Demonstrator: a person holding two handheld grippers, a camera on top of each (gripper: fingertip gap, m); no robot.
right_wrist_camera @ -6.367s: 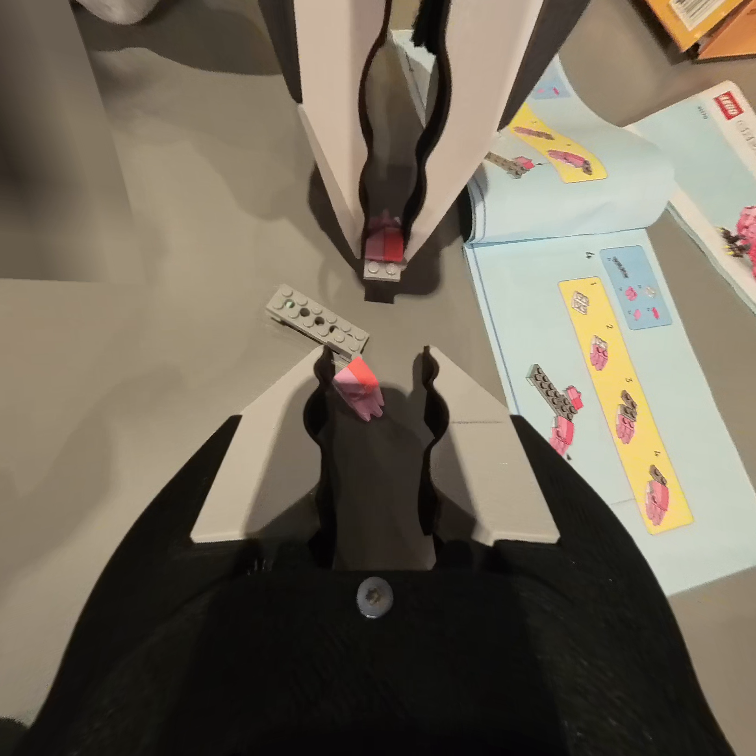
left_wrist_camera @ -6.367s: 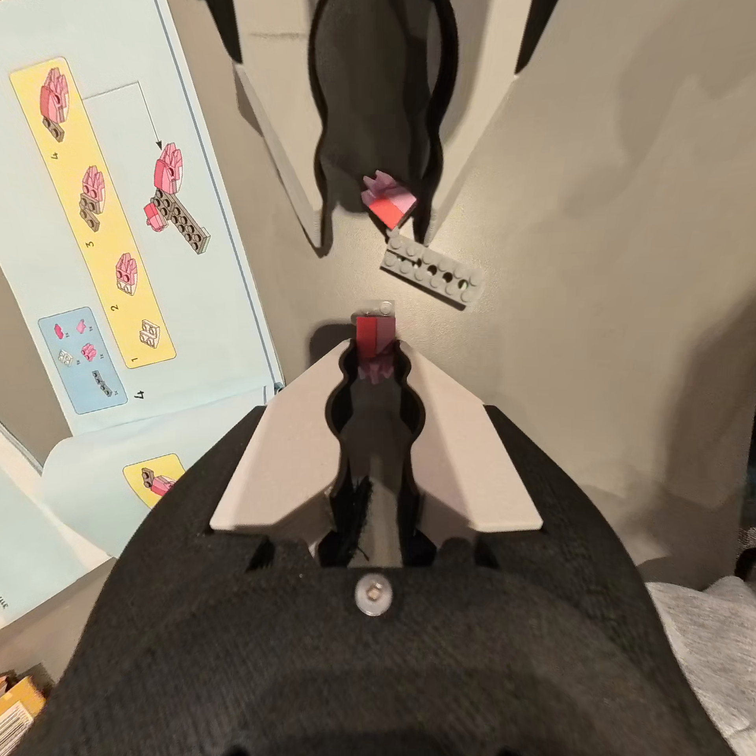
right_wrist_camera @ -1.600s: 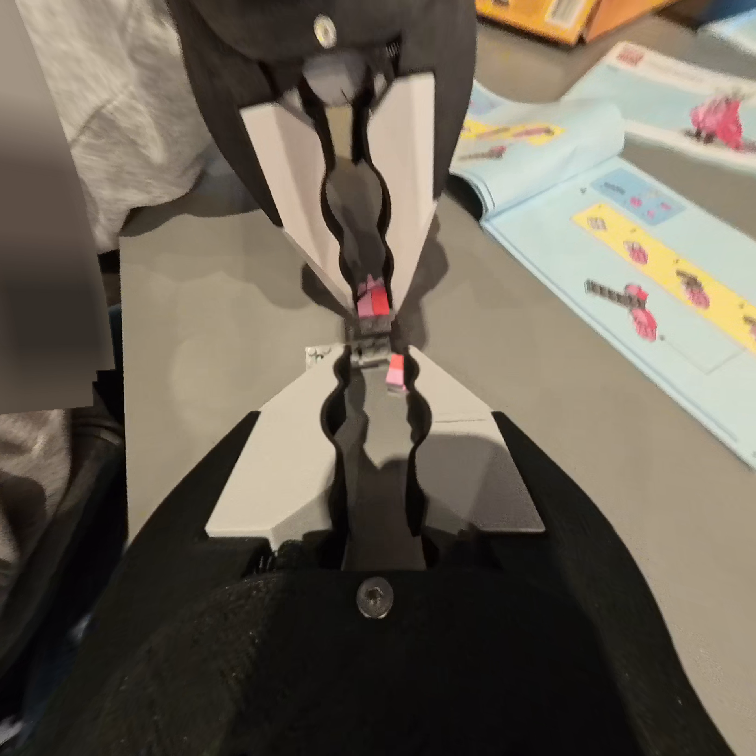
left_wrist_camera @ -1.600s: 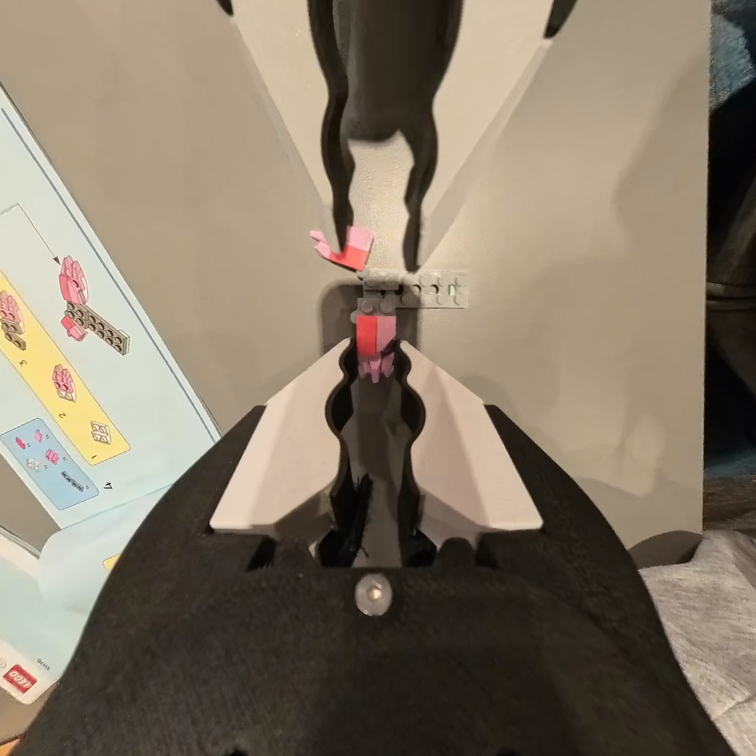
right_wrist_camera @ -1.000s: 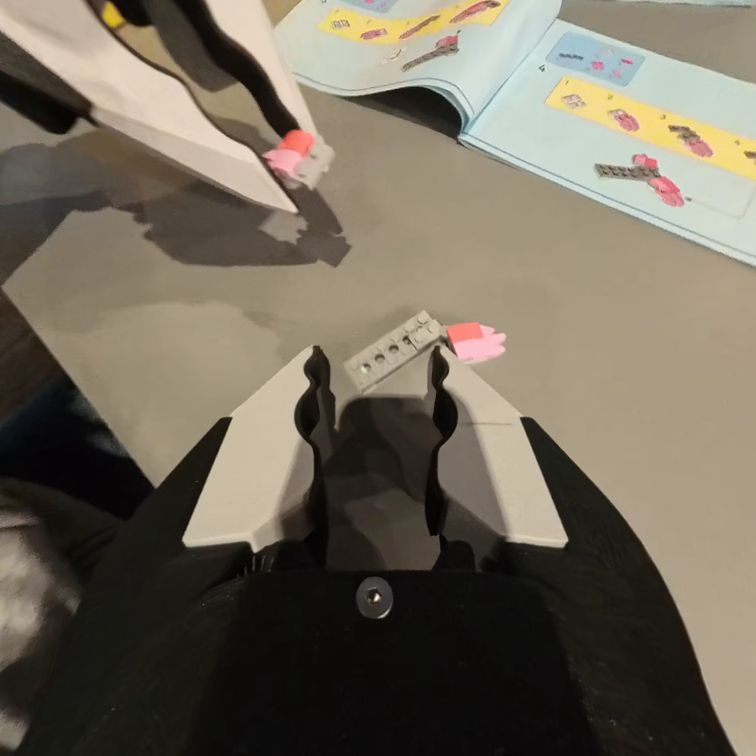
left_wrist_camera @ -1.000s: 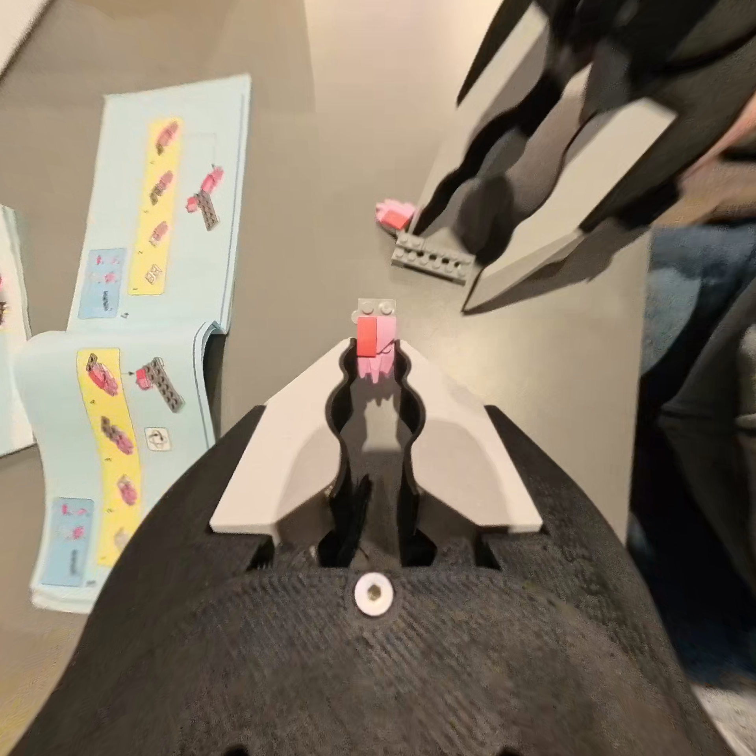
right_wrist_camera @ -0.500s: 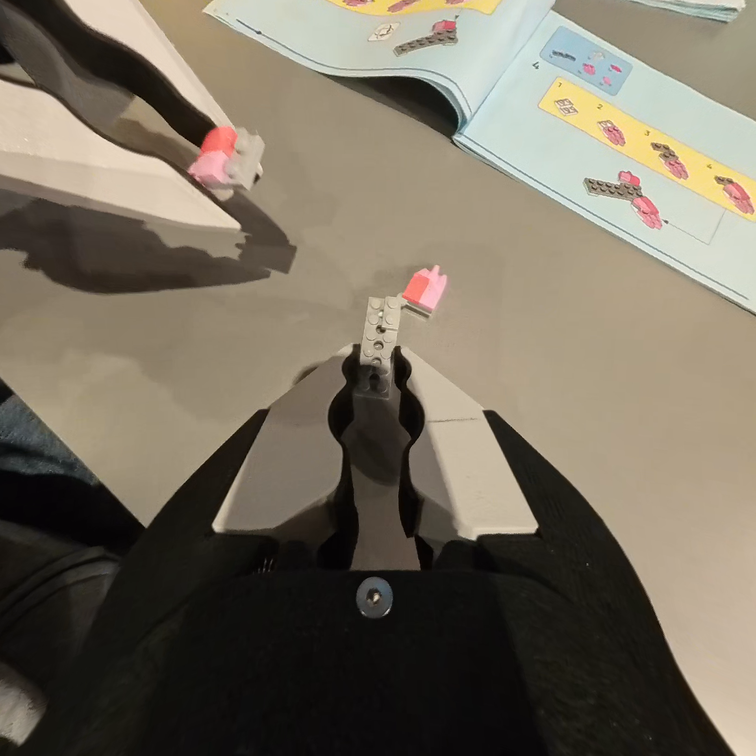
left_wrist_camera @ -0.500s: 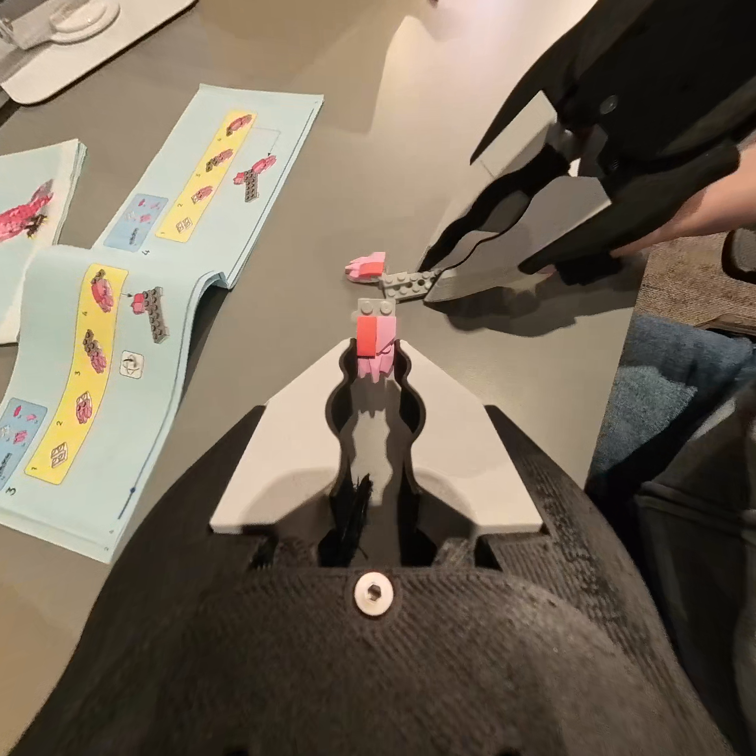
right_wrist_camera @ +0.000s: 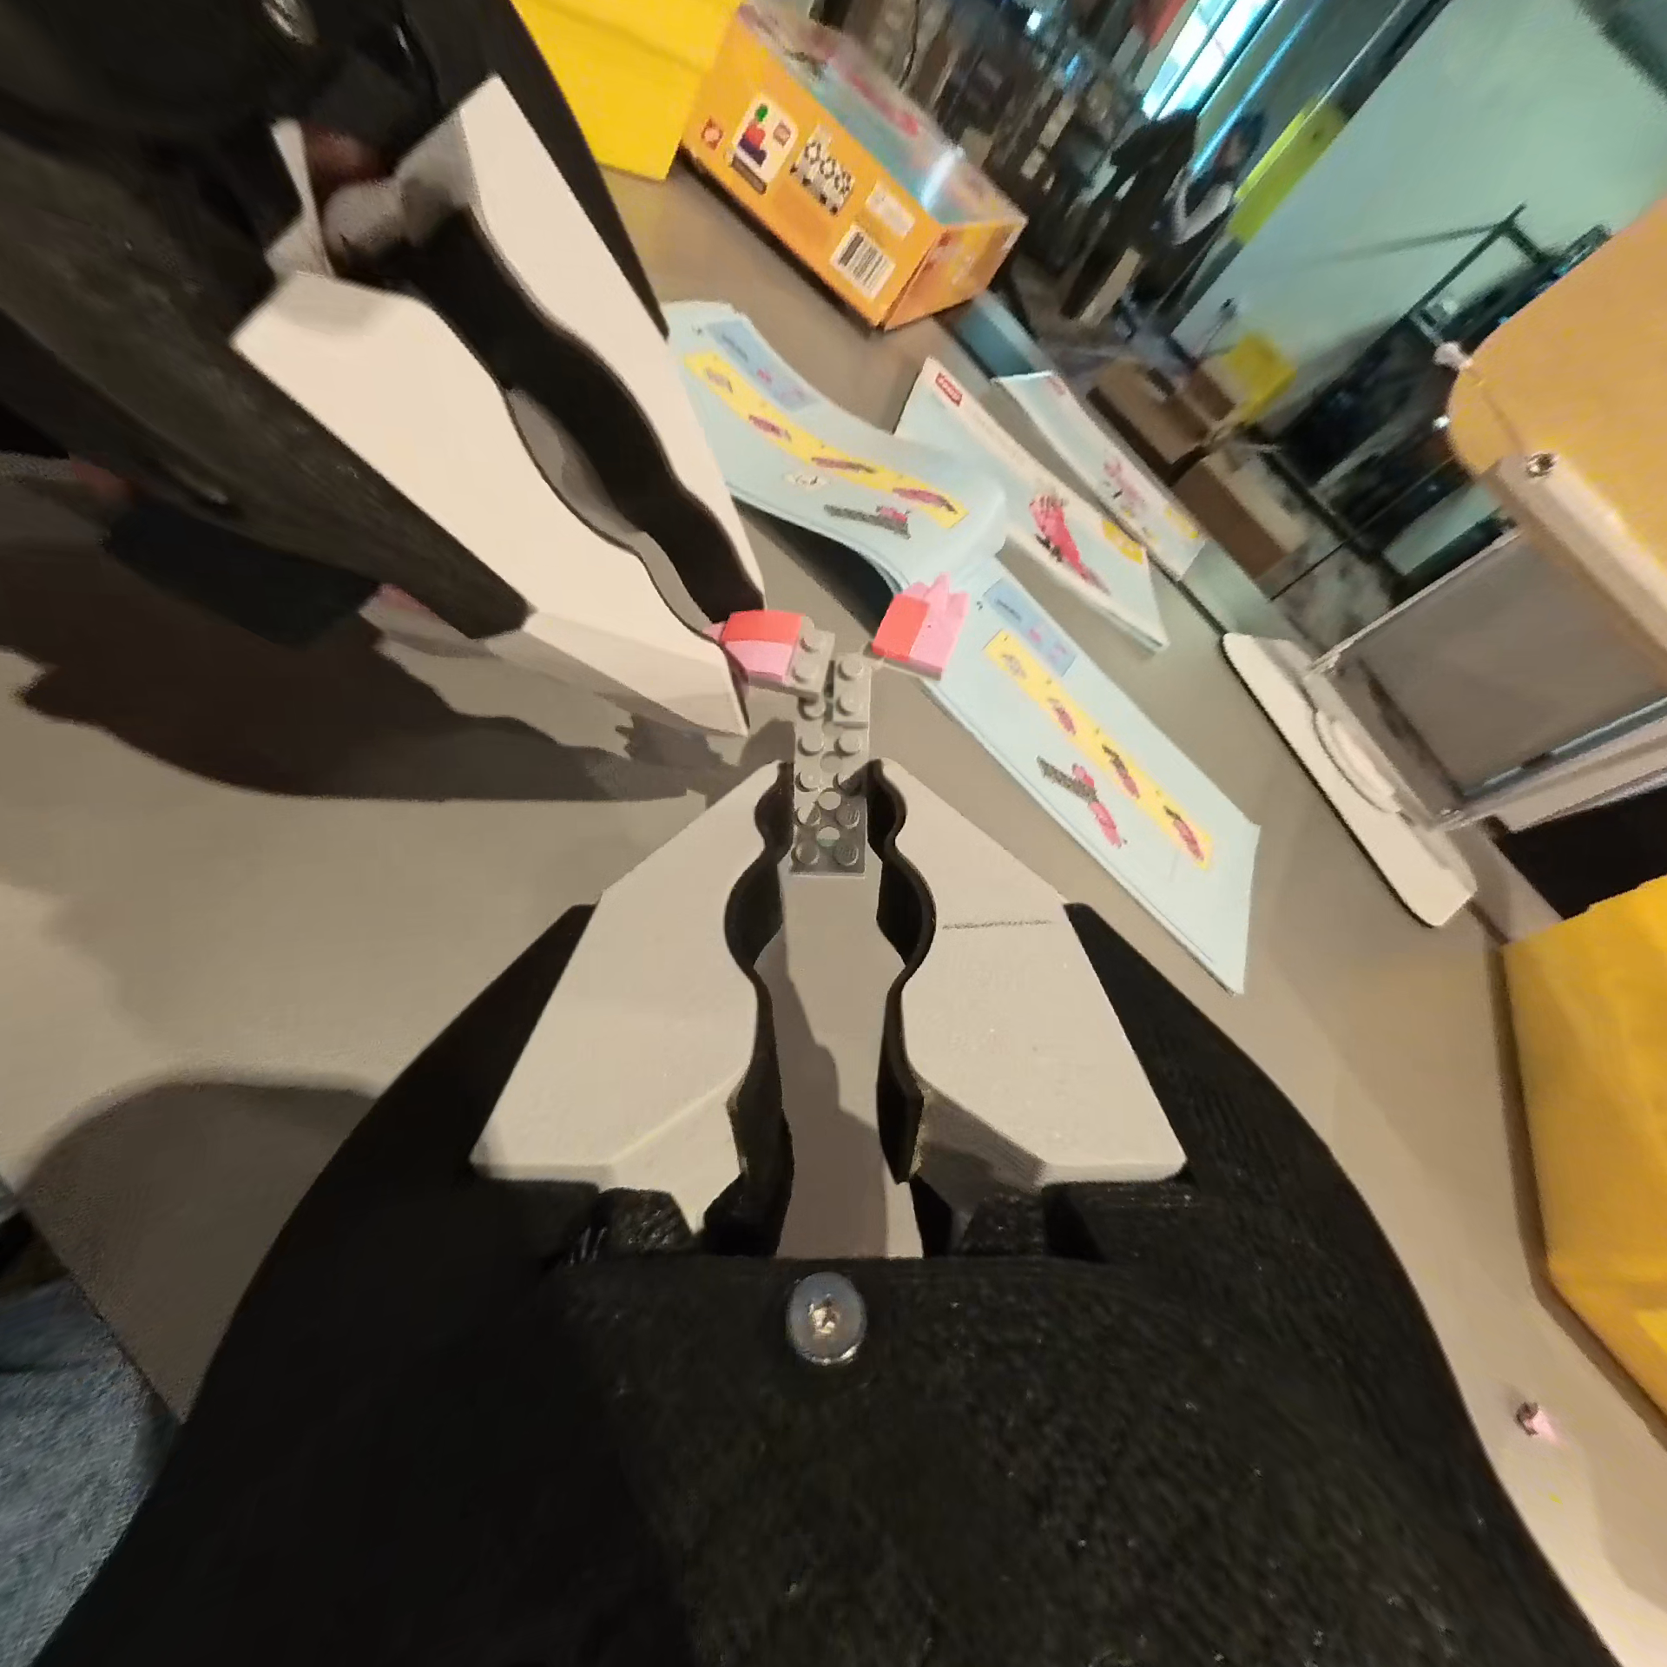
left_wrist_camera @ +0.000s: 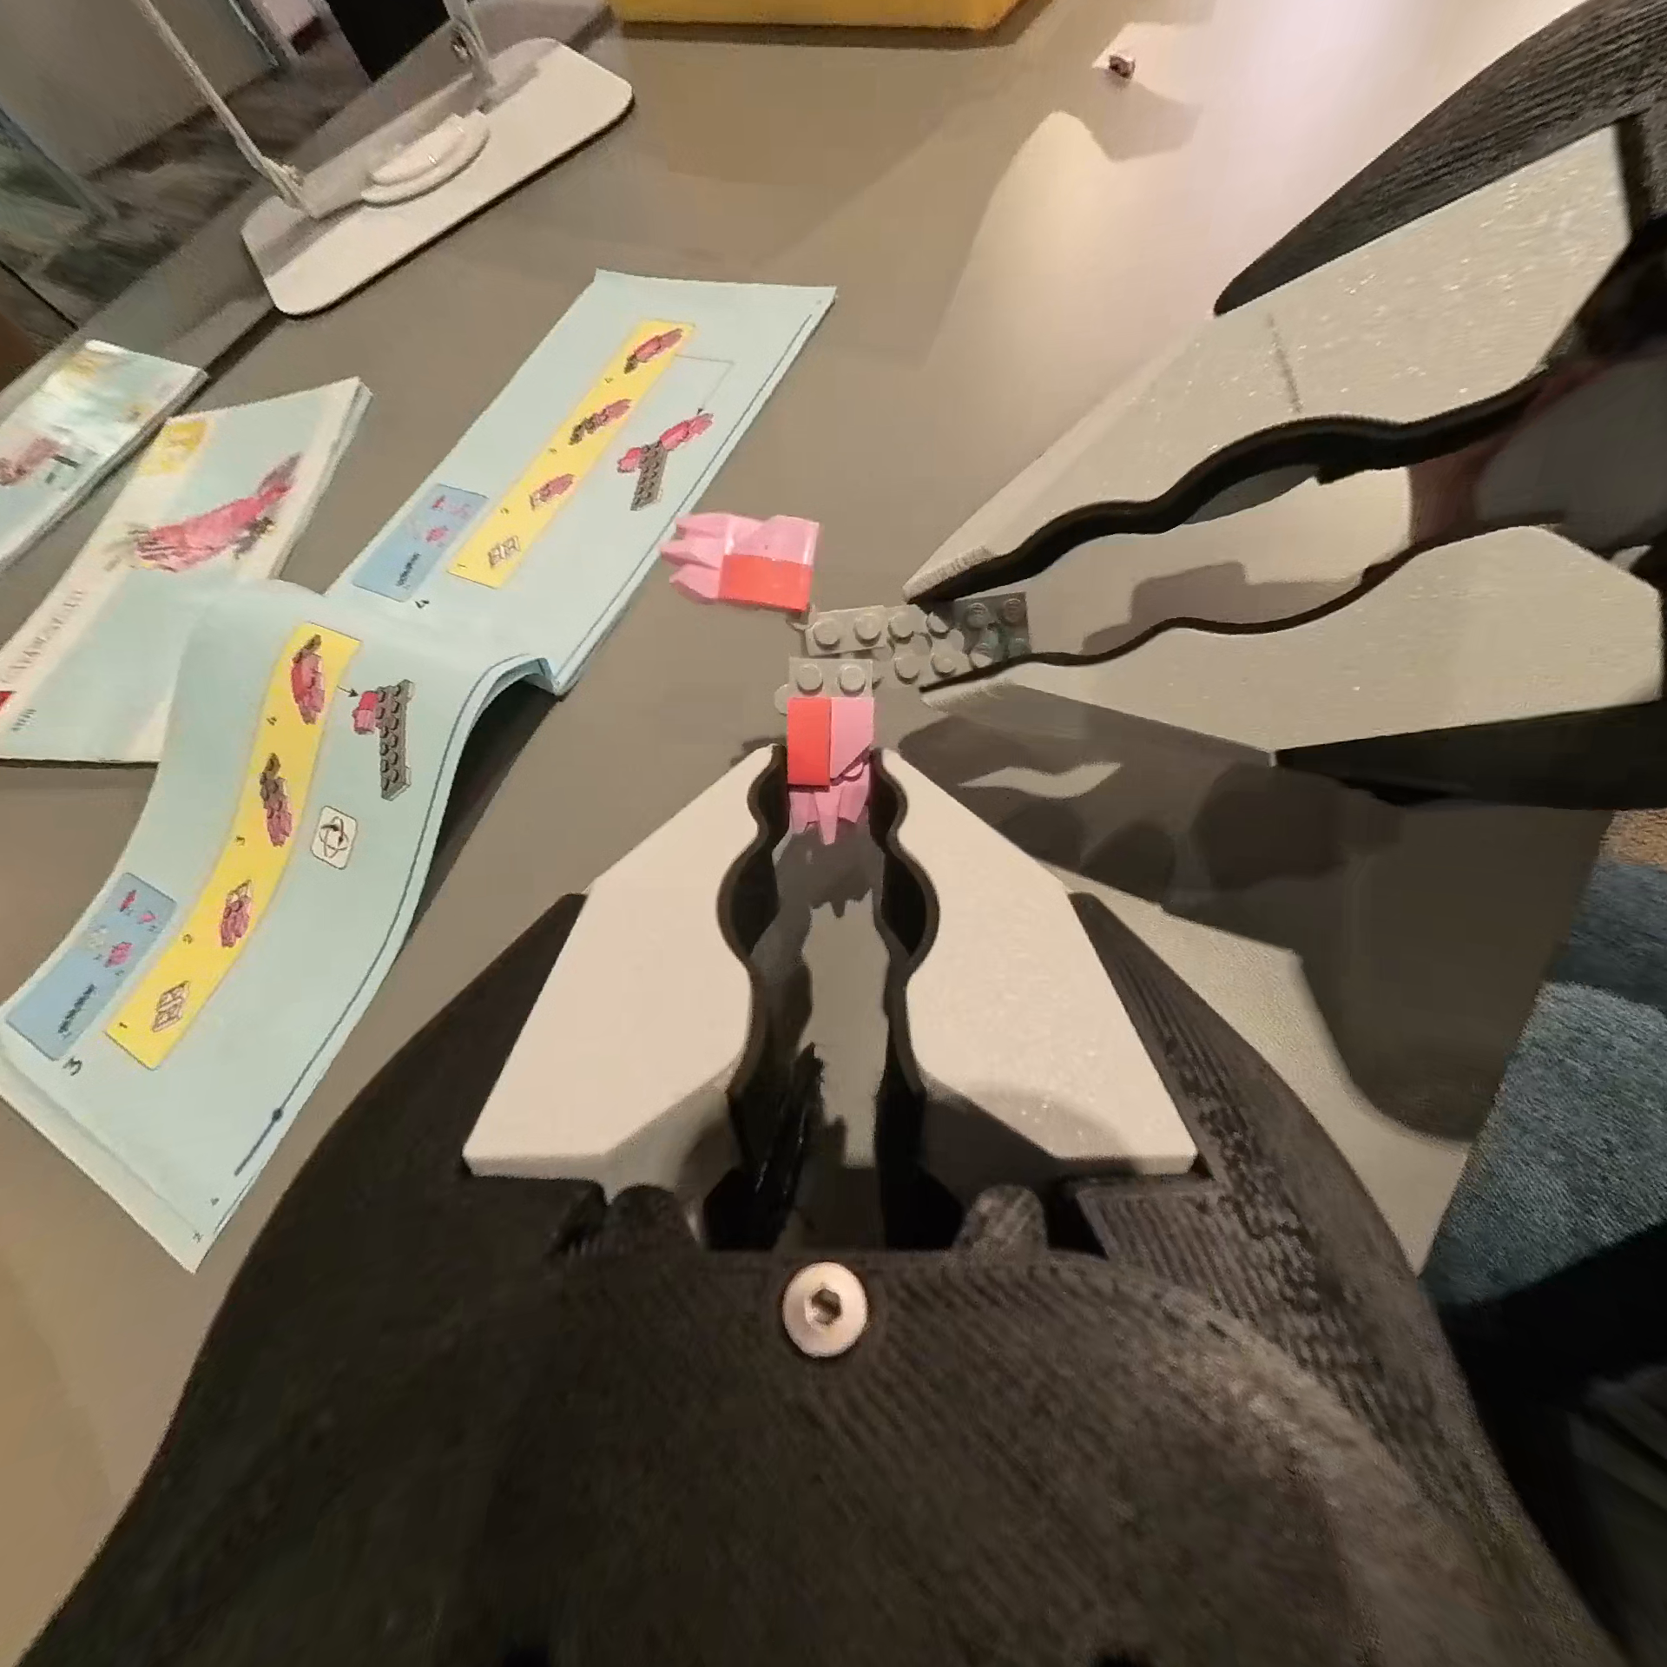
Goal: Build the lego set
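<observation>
My left gripper (left_wrist_camera: 828, 774) is shut on a small pink and red piece (left_wrist_camera: 830, 759) with a grey plate at its front. My right gripper (right_wrist_camera: 825, 783) is shut on a long grey plate (right_wrist_camera: 828, 783) that carries another pink and red piece (right_wrist_camera: 920, 636) at its far end. Both are held above the table. The left piece's grey plate meets the far end of the long plate (left_wrist_camera: 911, 642). In the right wrist view the left piece (right_wrist_camera: 762, 651) touches that end from the left. The right gripper (left_wrist_camera: 947, 649) also shows in the left wrist view.
An open light-blue instruction booklet (left_wrist_camera: 298, 722) lies on the grey table (left_wrist_camera: 902, 271) to my left, with more booklets (right_wrist_camera: 1091, 505) beside it. A white stand base (left_wrist_camera: 433, 171) is at the back. An orange box (right_wrist_camera: 857, 180) and yellow containers (right_wrist_camera: 1588, 1128) stand nearby. My two grippers' fingertips are within a few centimetres of each other.
My right gripper closed on the long grey plate and lifted it off the table. Both grippers came together, so the left piece now meets the plate's end.
</observation>
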